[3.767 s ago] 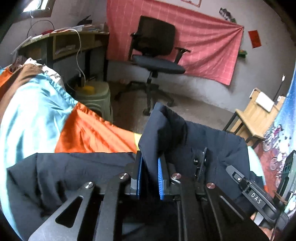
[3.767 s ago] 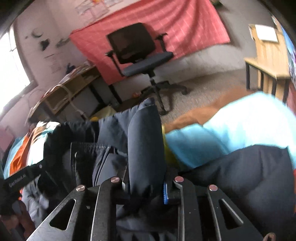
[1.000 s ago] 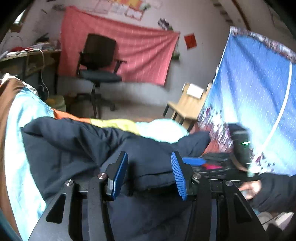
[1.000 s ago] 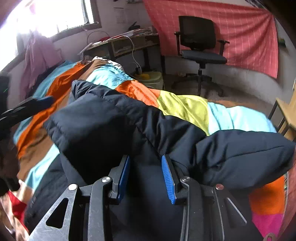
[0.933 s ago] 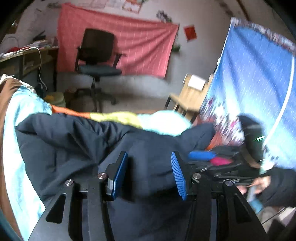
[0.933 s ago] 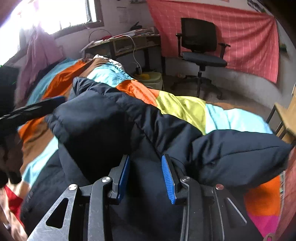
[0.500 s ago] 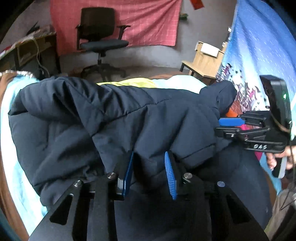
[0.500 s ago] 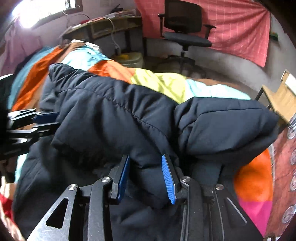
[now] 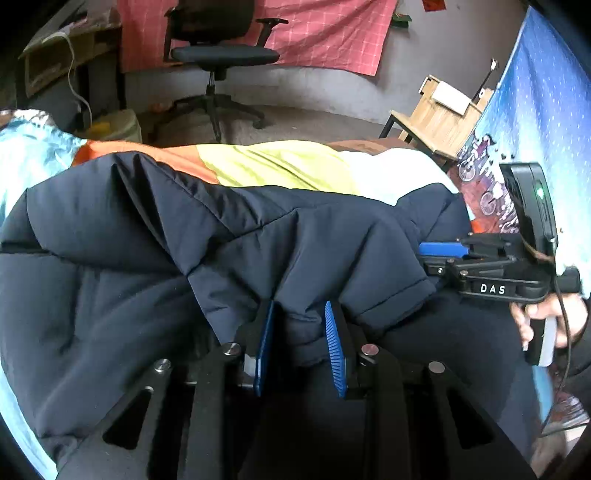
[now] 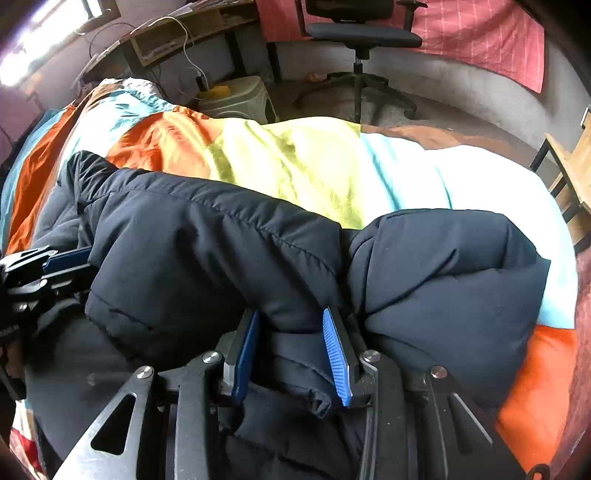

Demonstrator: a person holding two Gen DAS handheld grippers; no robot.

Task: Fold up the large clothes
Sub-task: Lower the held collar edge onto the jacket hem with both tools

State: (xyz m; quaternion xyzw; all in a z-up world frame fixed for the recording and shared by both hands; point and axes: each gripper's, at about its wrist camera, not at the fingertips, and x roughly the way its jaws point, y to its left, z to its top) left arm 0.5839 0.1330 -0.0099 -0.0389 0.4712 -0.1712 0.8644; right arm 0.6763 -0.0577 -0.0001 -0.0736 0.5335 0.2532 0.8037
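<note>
Left wrist view: the left claw (image 9: 300, 345) is spread, a fold of the navy jacket (image 9: 155, 258) between its pads; the jacket lies on the striped bedspread (image 9: 280, 168).

Right wrist view: the right claw (image 10: 291, 360) is likewise spread around jacket fabric, with the office chair (image 10: 360, 35) beyond the bedspread.

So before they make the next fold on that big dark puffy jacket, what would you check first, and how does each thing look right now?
1. Left gripper has cloth between its blue pads: ok, jaws apart around a fold.
2. Right gripper likewise: ok, padded fabric sits between the pads.
3. Either gripper actually clamped: not ok, both look open.
4. Dark navy puffy jacket lying flat: not ok, it is bunched and doubled over.
5. Jacket fully on the multicoloured striped bedspread: cannot tell, near edge hidden.
6. Grippers apart from each other: ok.
</note>
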